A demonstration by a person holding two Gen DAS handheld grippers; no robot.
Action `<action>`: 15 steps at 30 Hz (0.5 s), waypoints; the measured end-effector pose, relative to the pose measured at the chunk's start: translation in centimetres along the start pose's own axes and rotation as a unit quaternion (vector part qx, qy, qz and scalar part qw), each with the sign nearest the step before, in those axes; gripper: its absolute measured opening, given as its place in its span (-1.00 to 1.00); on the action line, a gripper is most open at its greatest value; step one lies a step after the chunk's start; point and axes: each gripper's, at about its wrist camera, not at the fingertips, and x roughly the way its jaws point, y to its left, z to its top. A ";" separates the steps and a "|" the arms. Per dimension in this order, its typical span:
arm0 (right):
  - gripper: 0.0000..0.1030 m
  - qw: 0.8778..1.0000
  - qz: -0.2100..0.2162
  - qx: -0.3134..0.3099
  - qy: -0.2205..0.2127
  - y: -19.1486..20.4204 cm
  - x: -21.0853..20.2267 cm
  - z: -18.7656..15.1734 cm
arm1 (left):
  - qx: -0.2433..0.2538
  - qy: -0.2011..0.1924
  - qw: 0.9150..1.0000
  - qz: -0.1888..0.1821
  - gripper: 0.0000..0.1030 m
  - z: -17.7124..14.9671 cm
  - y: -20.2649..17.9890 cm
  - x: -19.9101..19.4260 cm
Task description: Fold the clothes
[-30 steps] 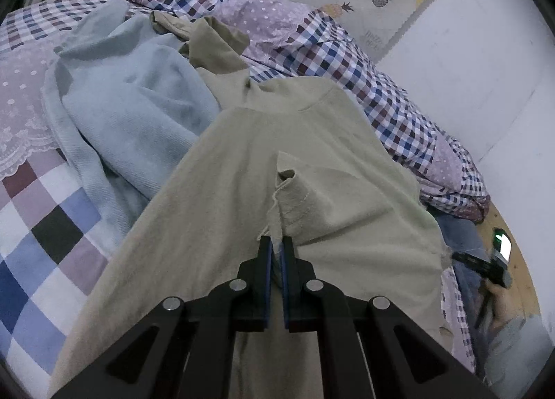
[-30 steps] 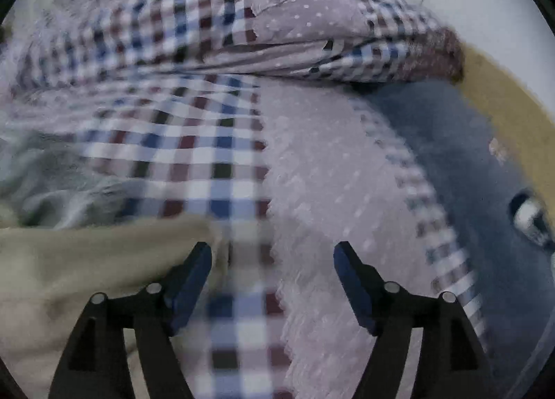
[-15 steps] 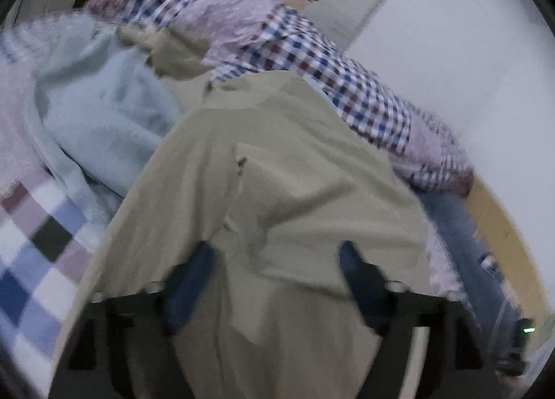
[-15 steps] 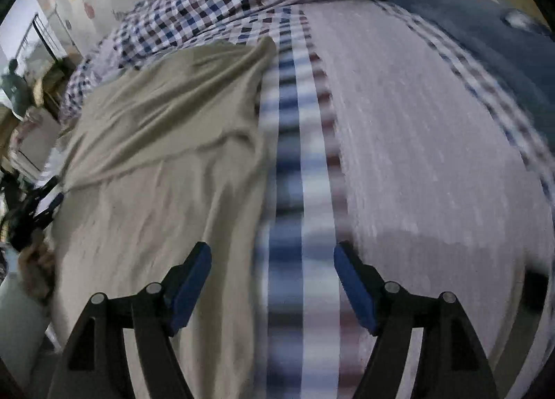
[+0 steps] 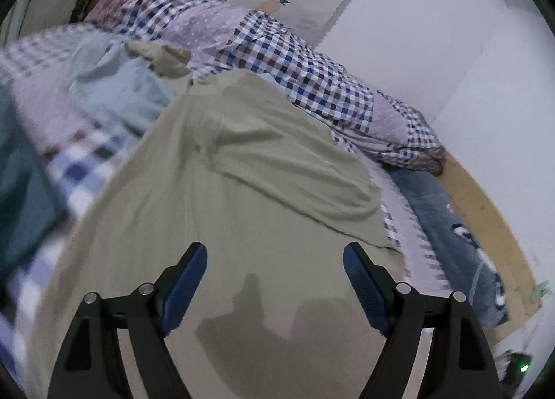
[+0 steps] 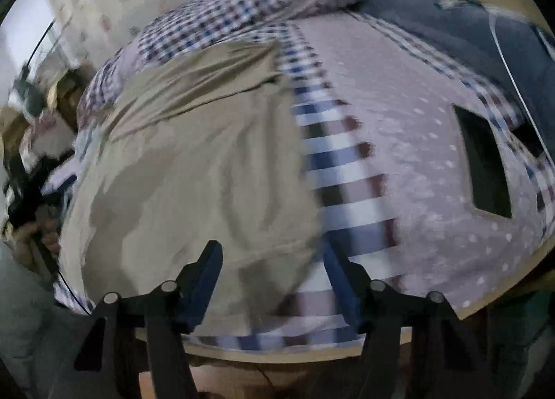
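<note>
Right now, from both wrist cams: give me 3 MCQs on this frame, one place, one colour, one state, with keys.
1. Where does the light blue garment lie relative to the khaki garment in the left wrist view?
A. left of it
B. on top of it
C. right of it

2. What colour are the gripper finger pads?
A. red
B. blue
C. white

3. What state is the left gripper in?
A. shut on the khaki garment
B. shut on nothing
C. open

Key: 1 A, the blue fabric shows past the khaki's left edge. 2 B, blue pads show on both grippers. 3 C, its fingers stand wide apart above the cloth; the right gripper is open too.
</note>
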 end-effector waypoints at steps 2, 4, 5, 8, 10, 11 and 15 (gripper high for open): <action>0.23 1.000 -0.014 -0.012 0.008 1.8 1.3 -0.5 | -0.020 0.008 1.000 -0.009 0.63 -1.6 0.0 -1.0; 0.14 0.999 -0.030 -0.006 0.013 2.4 2.5 -0.9 | -0.028 0.018 0.999 -0.011 0.63 -2.9 -0.1 -1.1; -0.19 0.999 -0.048 0.005 0.019 2.1 3.0 -1.3 | -0.028 0.026 0.999 -0.011 0.63 -3.2 0.0 -0.7; -0.90 0.995 -0.072 0.062 0.021 0.2 3.0 -2.3 | -0.024 0.038 0.999 0.003 0.63 -3.4 0.3 0.2; -0.91 0.991 -0.083 0.103 0.016 -1.5 1.9 -3.4 | -0.037 0.035 0.999 0.011 0.63 -3.3 1.1 0.4; -0.91 0.989 -0.087 0.121 0.018 -2.4 1.3 -4.0 | -0.046 0.034 0.998 0.011 0.63 -3.2 1.5 0.4; -0.92 0.977 -0.110 0.176 0.049 -5.0 -0.2 -6.2 | -0.063 0.019 0.998 0.003 0.63 -2.7 2.4 -0.2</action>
